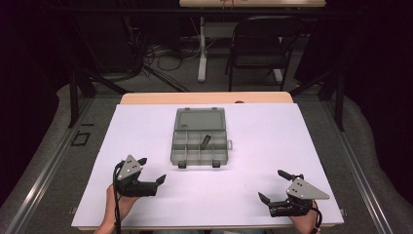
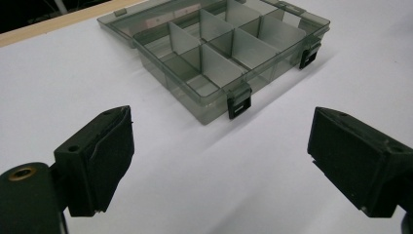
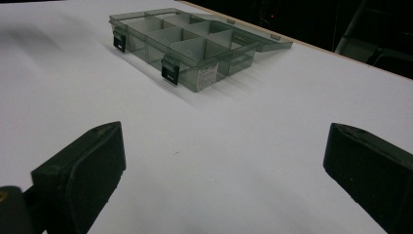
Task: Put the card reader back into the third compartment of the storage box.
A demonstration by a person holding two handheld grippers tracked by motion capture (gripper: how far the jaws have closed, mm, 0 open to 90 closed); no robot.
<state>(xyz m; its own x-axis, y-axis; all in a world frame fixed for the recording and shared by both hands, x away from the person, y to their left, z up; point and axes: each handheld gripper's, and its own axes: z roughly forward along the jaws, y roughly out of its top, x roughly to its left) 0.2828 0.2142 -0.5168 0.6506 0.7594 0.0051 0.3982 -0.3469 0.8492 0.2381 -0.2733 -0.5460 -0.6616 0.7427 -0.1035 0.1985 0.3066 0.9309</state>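
At the bottom of the high view, the left gripper (image 1: 152, 169) and the right gripper (image 1: 274, 185) rest low over the white counter (image 1: 272, 141), both with jaws spread wide and holding nothing. Farther up, at the middle of the frame, sits the grey plastic box (image 1: 199, 146), its lid (image 1: 200, 119) laid flat open behind it. A small dark piece (image 1: 206, 141) lies in 1 middle compartment. The 2 black latches (image 2: 239, 106) face the grippers. To work it well, I would approach from both sides evenly, steadying the box before touching lid or contents.
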